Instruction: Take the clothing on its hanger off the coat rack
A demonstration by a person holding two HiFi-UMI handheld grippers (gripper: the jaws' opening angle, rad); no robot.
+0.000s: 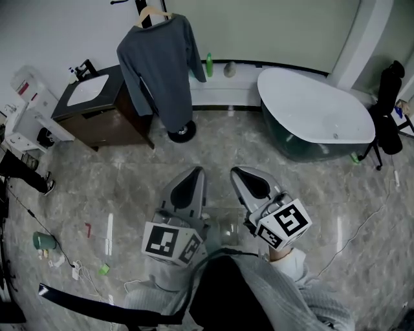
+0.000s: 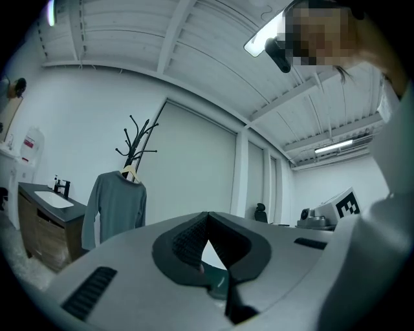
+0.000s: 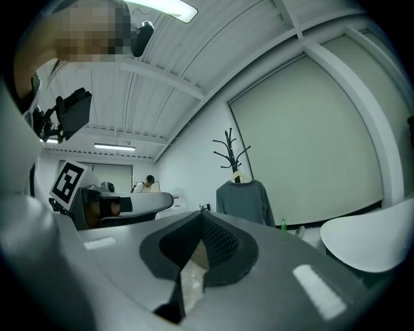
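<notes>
Bathroom floor's far edge: shirt [image 1: 158, 71] on hanger [image 1: 152, 13], still on the rack [image 1: 182, 132]. Left gripper [image 1: 195, 172] and right gripper [image 1: 237, 172], jaws together and empty, seem well short of it. The approach is in hand; next, walk in and reach up.

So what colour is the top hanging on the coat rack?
The sweater is a plain dark slate grey-blue, with no pattern; it shows best in the head view.
</notes>
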